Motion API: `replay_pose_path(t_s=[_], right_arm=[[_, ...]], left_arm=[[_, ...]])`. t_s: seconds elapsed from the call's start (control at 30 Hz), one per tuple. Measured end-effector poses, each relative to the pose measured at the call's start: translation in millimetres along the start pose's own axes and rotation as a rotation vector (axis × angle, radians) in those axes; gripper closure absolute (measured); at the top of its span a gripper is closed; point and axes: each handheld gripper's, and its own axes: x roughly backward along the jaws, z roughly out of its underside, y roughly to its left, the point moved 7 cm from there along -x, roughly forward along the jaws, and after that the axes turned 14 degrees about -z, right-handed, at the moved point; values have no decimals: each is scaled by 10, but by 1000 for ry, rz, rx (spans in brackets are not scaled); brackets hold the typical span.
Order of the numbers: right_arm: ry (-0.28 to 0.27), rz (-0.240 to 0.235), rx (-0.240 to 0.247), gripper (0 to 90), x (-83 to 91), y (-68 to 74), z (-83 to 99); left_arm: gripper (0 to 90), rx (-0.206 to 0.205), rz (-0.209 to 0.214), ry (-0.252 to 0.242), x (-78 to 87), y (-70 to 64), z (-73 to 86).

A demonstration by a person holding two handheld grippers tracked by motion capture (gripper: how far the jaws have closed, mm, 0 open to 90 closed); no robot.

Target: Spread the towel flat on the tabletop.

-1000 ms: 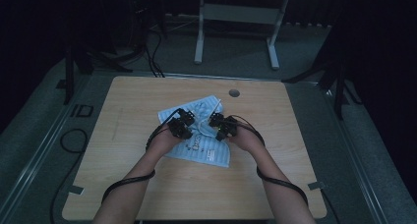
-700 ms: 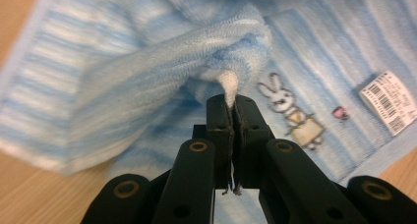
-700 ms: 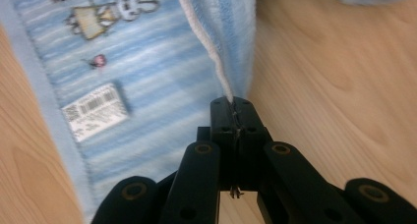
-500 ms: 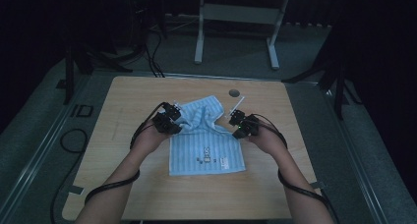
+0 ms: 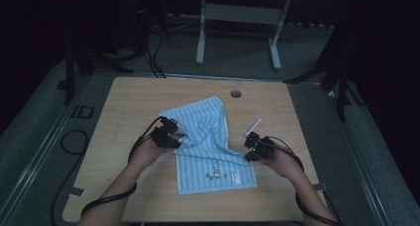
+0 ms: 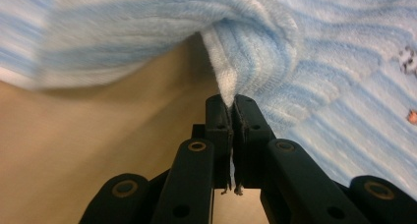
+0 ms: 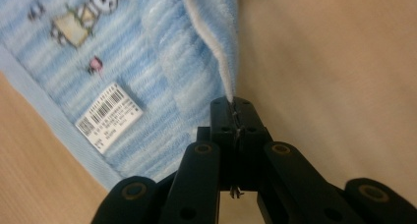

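A: High view first. Where is the towel (image 5: 210, 146)?

B: It lies in the middle of the table (image 5: 129, 102), partly bunched up. The left gripper (image 5: 174, 141) pinches its left edge, and the right gripper (image 5: 249, 149) pinches its right edge.

A: Do the tongs grip well?

B: Both pairs are squeezed tight, but only on a thin bit of edge. I think a hard pull could make the towel slip out, or leave it crooked.

Black two-jaw left gripper (image 6: 232, 106) and right gripper (image 7: 235, 111), brass-coloured pivot pins, black trailing cables; forearms bare, no sleeves.
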Motion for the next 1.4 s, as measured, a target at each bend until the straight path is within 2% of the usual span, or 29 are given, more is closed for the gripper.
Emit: replay_pose_path(t_s=[0.07, 0.13, 0.2, 0.23, 0.3, 0.37, 0.4, 0.47, 0.5, 0.53, 0.63, 0.7, 0.73, 0.8, 0.9, 0.93, 0.97, 1.03, 1.1, 1.13, 1.2, 1.4], right_arm=[[2, -17, -6, 889, -62, 36, 59], [12, -12, 0, 889, -101, 62, 103], [28, -22, 5, 884, -117, 103, 138], [33, -27, 8, 861, -113, 124, 147], [39, -15, 22, 764, -62, 151, 151], [13, 10, 29, 713, 50, 144, 117], [-9, 19, 29, 703, 116, 131, 88], [-33, 55, 22, 683, 235, 71, 18], [-40, 81, 16, 681, 277, 28, -32], [-44, 88, 11, 663, 305, -9, -89], [-77, 102, 2, 661, 330, -83, -313], [-89, 102, 9, 729, 289, -104, -477], [-91, 93, 11, 745, 253, -101, -555], [-94, 88, 16, 803, 162, -104, -704], [-79, 69, 20, 861, -12, -102, -868], [-65, 68, 25, 865, -78, -104, -902], [-48, 72, 25, 876, -142, -116, -924], [-20, 77, 20, 893, -257, -149, -939], [4, 76, 3, 893, -348, -190, -920], [17, 78, 1, 894, -390, -208, -899], [1, 78, -3, 895, -404, -232, -875], [7, 95, -8, 895, -351, -281, -737]], left_arm=[[842, -1, 21, 8, -18, -40, 63], [840, 3, 48, 15, 1, -73, 107], [830, -11, 75, 31, 25, -109, 152], [795, -26, 89, 42, 47, -125, 175], [674, -36, 60, 34, 115, -106, 201], [586, -7, 54, 3, 217, -55, 206], [556, 5, 38, -2, 261, -12, 208], [476, 7, -25, -9, 320, 72, 199], [469, 15, -55, -16, 340, 108, 182], [469, 20, -69, -24, 355, 131, 159], [470, 31, -52, -55, 352, 118, 63], [493, 29, -46, -77, 313, 95, -15], [503, 32, -34, -77, 286, 77, -50], [506, 23, -37, -82, 222, 47, -116], [594, -1, -51, -58, 89, 34, -173], [678, 1, -55, -45, 40, 39, -185], [686, -4, -66, -31, -7, 60, -195], [807, 6, -81, -20, -87, 95, -222], [830, 21, -83, -5, -159, 129, -246], [836, 22, -98, -6, -193, 139, -258], [834, 10, -121, 9, -260, 147, -269], [832, 10, -104, -8, -322, 146, -372]])
